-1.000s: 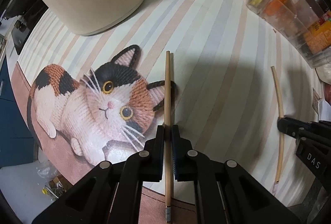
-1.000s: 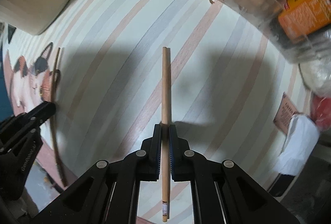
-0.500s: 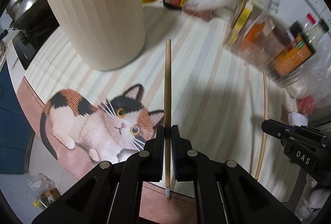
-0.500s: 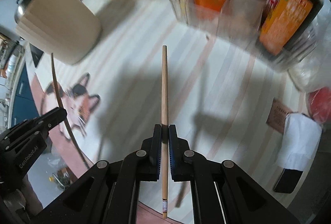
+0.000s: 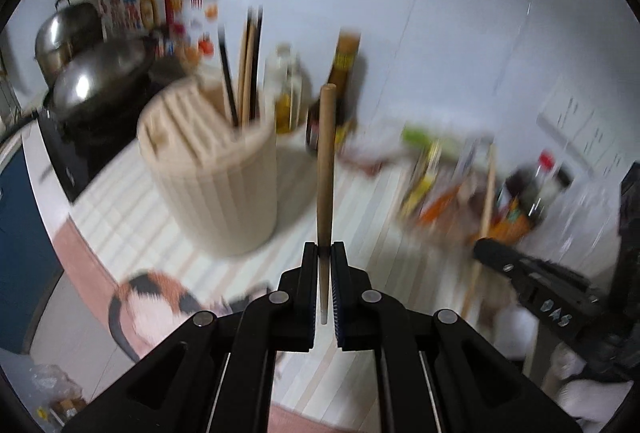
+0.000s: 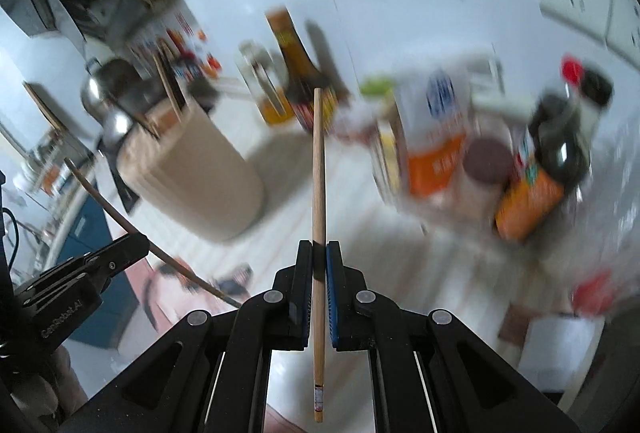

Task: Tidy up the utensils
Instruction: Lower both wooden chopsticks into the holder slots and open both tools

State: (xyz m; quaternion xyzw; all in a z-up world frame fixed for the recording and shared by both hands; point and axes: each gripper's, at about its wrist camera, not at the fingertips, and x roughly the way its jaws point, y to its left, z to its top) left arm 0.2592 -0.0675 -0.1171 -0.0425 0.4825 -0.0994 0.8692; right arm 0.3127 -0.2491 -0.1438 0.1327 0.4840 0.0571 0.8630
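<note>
My left gripper (image 5: 324,253) is shut on a wooden chopstick (image 5: 325,161) that points up and forward, lifted off the counter. My right gripper (image 6: 319,253) is shut on a second wooden chopstick (image 6: 319,169), also raised. A beige ribbed utensil holder (image 5: 212,169) stands ahead and left of the left gripper, with several chopsticks (image 5: 246,69) upright in it. The holder also shows in the right wrist view (image 6: 192,177), at the left. Each gripper is seen from the other: the right one (image 5: 532,285) at lower right, the left one (image 6: 80,273) at lower left. Both views are blurred.
A striped cloth with a cat picture (image 5: 160,297) covers the counter. Bottles (image 5: 340,93) stand by the white wall, with sauce jars and packets (image 6: 480,153) in a clear bin at right. A wok (image 5: 100,73) and pot sit on the stove at far left.
Both grippers have lifted their chopsticks off the counter and tilted upward. The views now face the holder, bottles and wall instead of the cloth.
</note>
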